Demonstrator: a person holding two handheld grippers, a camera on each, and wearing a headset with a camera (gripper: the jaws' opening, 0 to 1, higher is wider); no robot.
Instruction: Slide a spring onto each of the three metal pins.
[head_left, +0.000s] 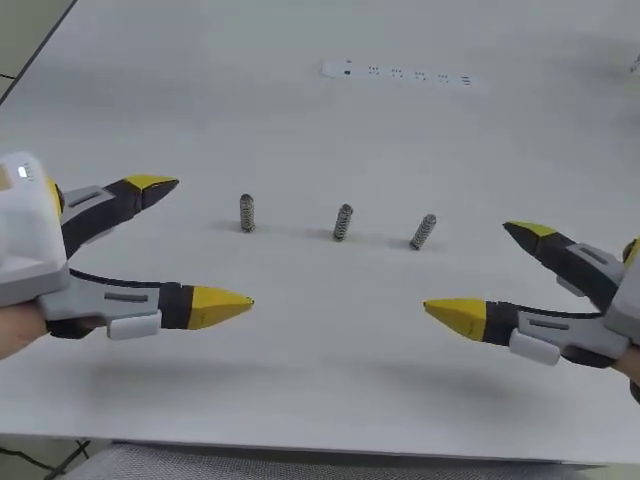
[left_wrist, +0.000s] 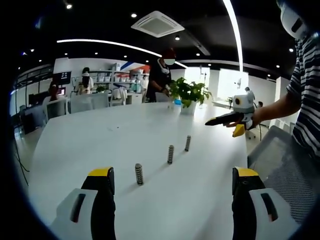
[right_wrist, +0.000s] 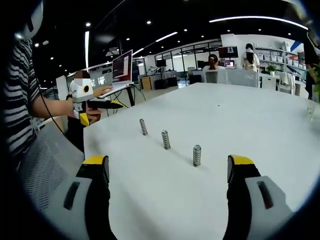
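Three springs stand in a row on the white table, each sitting over an upright pin: a left spring (head_left: 247, 213) (left_wrist: 139, 173), a middle spring (head_left: 343, 222) (left_wrist: 170, 154) (right_wrist: 165, 139), and a right spring (head_left: 423, 231) (right_wrist: 197, 155) that leans slightly. My left gripper (head_left: 185, 245) (left_wrist: 170, 187) is open at the left, level with the row and apart from it. At the right, my right gripper (head_left: 490, 270) (right_wrist: 167, 172) is open too, with nothing between its jaws. The far spring (left_wrist: 188, 143) (right_wrist: 143, 127) shows at the end of the row in each gripper view.
A white power strip (head_left: 397, 73) lies flat at the back of the table. The table's near edge (head_left: 300, 447) runs just below the grippers. Potted plants (left_wrist: 189, 93) stand at one end of the table, and people sit at desks beyond.
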